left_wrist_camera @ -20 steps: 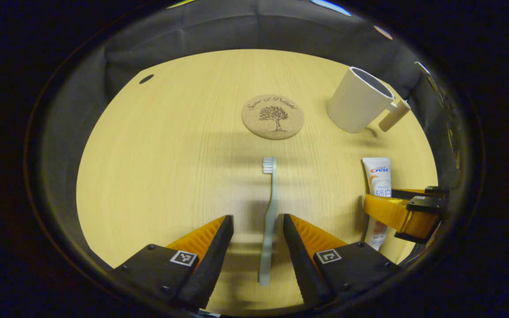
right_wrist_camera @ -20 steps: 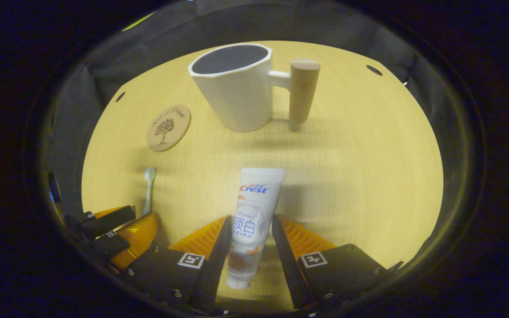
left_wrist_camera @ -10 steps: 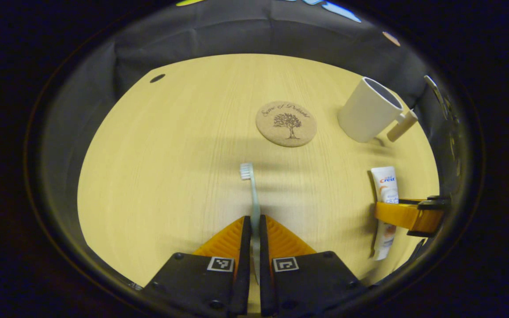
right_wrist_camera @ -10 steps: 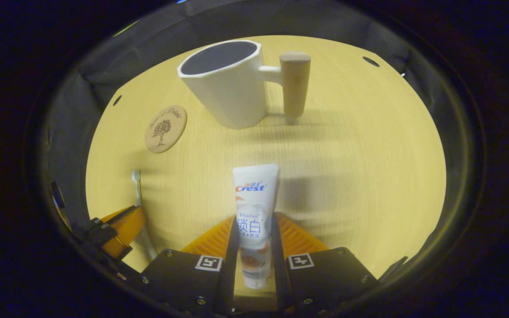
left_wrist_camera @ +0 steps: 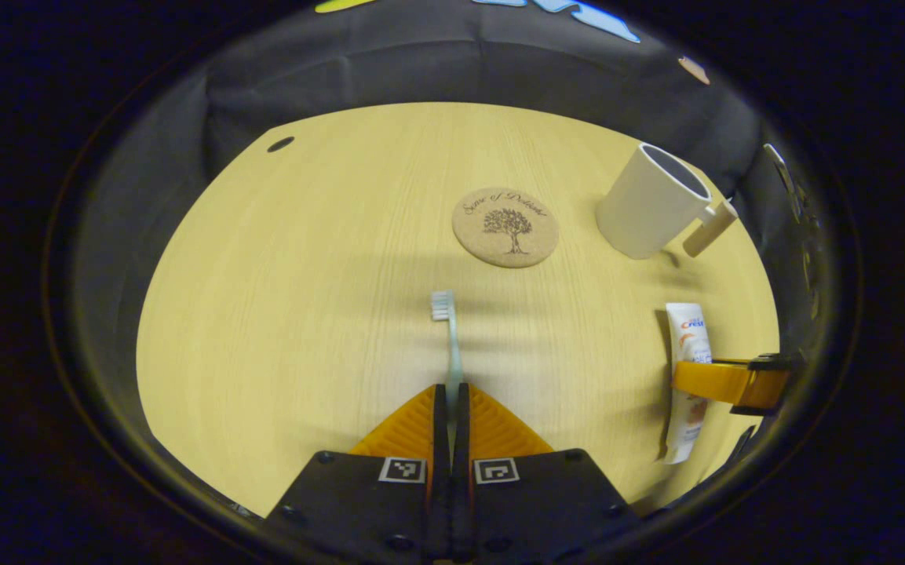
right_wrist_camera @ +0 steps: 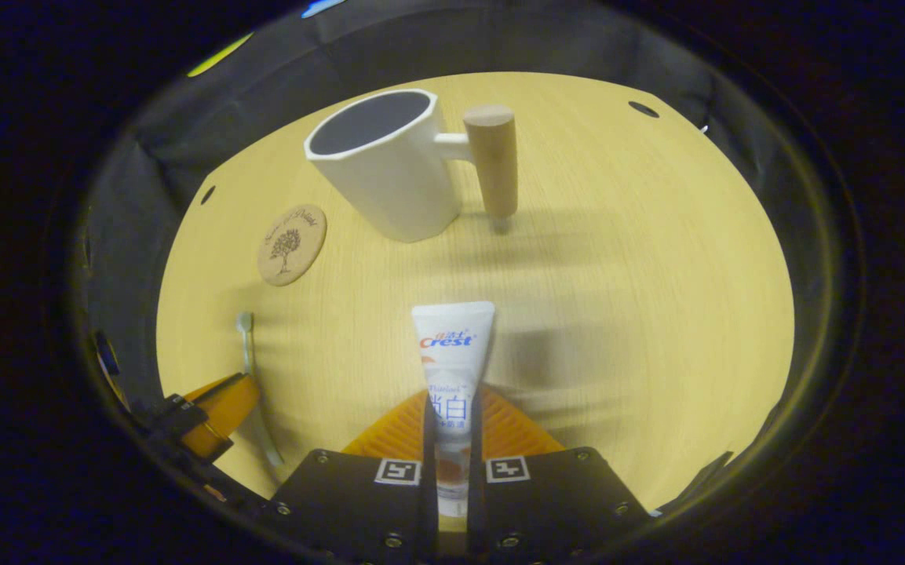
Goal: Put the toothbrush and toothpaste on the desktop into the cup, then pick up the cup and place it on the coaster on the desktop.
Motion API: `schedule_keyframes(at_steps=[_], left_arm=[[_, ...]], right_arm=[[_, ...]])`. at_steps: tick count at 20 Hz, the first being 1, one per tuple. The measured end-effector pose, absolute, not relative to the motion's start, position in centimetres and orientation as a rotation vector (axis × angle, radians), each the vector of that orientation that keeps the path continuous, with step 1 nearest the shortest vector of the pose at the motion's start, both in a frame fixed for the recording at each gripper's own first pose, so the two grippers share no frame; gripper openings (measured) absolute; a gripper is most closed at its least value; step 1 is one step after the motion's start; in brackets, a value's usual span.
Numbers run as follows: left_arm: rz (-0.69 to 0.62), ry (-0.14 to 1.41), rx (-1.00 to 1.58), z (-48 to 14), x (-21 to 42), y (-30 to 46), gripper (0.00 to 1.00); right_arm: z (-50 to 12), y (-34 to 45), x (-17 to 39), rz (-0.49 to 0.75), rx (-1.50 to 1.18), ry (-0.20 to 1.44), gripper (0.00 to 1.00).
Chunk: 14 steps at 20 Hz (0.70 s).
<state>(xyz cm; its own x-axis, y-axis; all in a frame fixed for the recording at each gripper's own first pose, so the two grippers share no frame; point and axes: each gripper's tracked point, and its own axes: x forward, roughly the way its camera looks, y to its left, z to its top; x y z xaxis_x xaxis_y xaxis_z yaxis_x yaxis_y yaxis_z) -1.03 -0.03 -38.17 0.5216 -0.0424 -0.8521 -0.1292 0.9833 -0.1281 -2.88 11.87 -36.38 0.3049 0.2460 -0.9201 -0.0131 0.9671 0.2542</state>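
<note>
Cup (right_wrist_camera: 389, 169) upright on wooden desktop (right_wrist_camera: 640, 259)

Cork coaster (left_wrist_camera: 505, 227), wood-grain desktop (left_wrist_camera: 303, 275)

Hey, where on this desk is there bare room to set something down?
The widest bare stretch of the light wooden desktop lies left of the round cork coaster and pale toothbrush. Another lies right of the white cup's wooden handle. It is crowded around the cup and white toothpaste tube.

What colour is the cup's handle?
Light wood-brown, on a white cup; the handle shows best in the right gripper view.
</note>
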Motion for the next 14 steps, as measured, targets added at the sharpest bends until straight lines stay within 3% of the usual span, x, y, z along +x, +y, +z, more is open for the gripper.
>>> schedule_keyframes(at_steps=[14], left_arm=[[0.011, 0.772, -0.132, -30.8, 2.8, 0.1, 0.08]], right_arm=[[-27.6, 11.6, 0.9, 0.212, 0.311, 1.011, 0.16]])
